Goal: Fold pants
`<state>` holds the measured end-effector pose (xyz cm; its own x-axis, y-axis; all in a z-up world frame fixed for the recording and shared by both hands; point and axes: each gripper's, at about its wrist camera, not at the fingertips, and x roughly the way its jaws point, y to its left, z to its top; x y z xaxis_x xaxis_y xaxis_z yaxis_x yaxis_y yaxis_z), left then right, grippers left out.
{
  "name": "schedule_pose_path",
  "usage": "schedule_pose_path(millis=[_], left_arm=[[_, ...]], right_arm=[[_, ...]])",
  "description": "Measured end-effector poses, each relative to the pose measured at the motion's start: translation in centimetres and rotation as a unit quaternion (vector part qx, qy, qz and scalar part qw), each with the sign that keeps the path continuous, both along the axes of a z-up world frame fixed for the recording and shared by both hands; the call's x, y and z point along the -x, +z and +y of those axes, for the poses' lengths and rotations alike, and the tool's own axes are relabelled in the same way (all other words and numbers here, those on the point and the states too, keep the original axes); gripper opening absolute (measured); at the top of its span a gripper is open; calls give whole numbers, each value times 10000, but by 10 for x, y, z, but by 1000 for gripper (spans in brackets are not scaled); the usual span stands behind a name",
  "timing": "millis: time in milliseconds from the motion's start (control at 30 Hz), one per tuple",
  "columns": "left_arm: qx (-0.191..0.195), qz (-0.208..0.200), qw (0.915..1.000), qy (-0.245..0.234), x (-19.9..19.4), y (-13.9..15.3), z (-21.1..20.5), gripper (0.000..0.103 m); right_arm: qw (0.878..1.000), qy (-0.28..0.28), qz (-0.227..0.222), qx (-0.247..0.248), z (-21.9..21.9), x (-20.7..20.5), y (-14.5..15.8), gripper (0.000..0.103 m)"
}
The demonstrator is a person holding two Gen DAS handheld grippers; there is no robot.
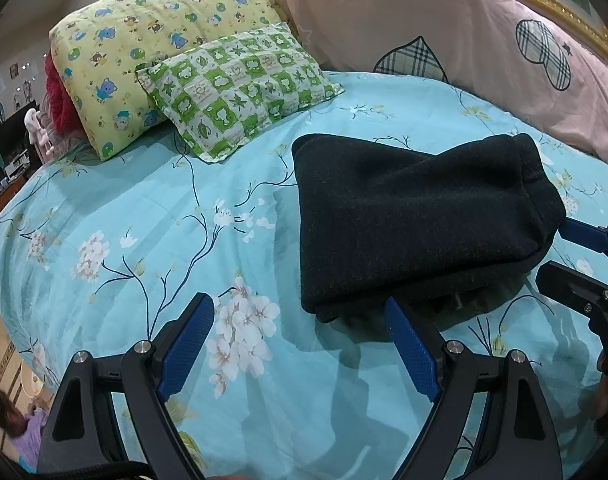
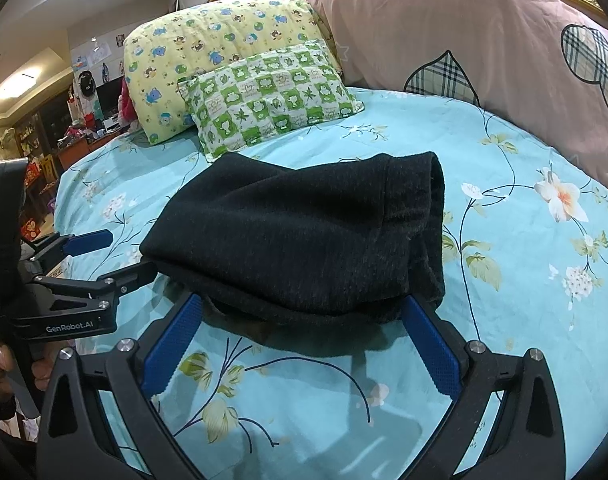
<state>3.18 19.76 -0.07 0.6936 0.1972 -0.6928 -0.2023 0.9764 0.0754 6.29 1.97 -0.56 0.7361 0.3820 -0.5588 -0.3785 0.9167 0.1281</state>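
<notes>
A turquoise floral bedsheet [image 1: 143, 208] is covering the bed; a green checked pillow [image 1: 239, 92] is leaning on a yellow bear-print pillow [image 1: 143, 40] at the far left, a pink quilt [image 1: 444, 32] lying far right

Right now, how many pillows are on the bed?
2. The big yellow pillow with little bears sits at the far end of the bed, and the small green checked pillow leans against its front. The pink duvet might hide more.

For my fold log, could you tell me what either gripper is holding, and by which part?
Nothing: left gripper and right gripper are open beside the folded black pants.
</notes>
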Motion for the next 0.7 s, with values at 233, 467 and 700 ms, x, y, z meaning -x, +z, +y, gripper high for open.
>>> schedule_pose_path(millis=[233, 467, 700], left_arm=[[6, -7, 10000, 4, -1, 0, 0, 87], [-4, -48, 10000, 9, -1, 2, 0, 88], [-22, -94, 10000, -2, -1, 6, -2, 88]], right_arm=[[10000, 15, -12, -24, -1, -1, 1, 100], [10000, 8, -24, -42, -2, -2, 4, 100], [10000, 7, -39, -54, -2, -4, 6, 100]])
